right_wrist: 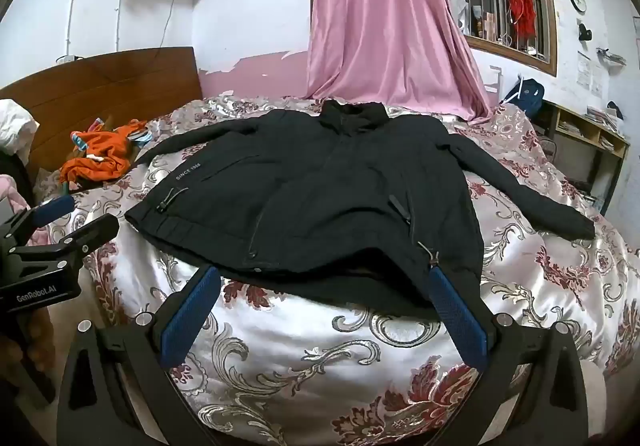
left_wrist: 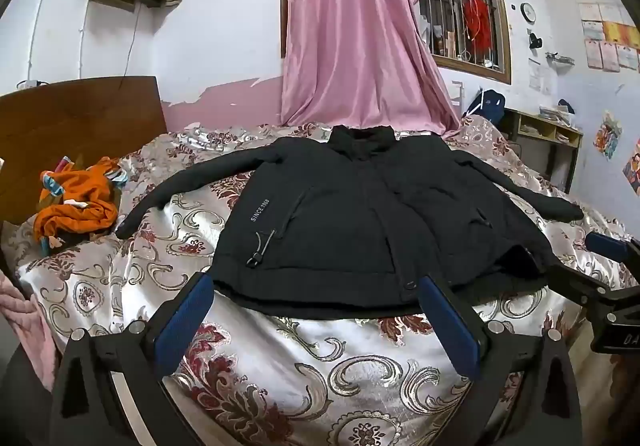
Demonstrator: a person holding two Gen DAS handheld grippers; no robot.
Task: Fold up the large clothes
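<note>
A large black jacket (left_wrist: 344, 222) lies front up on the bed with its collar at the far side and both sleeves spread outward; in the right wrist view the same jacket (right_wrist: 320, 190) fills the middle. My left gripper (left_wrist: 316, 282) stands open just short of the hem, nothing between its blue pads (left_wrist: 184, 322). My right gripper (right_wrist: 324, 274) is also open at the hem's right part, where the hem is slightly lifted. Each gripper shows at the edge of the other's view: the right gripper (left_wrist: 608, 262), the left gripper (right_wrist: 76, 216).
The bed wears a shiny floral cover (left_wrist: 340, 370). A crumpled orange garment (left_wrist: 78, 202) lies at the left by the wooden headboard (left_wrist: 80, 118). A pink curtain (left_wrist: 352, 30) hangs behind, and a low shelf (left_wrist: 548, 130) stands at the right wall.
</note>
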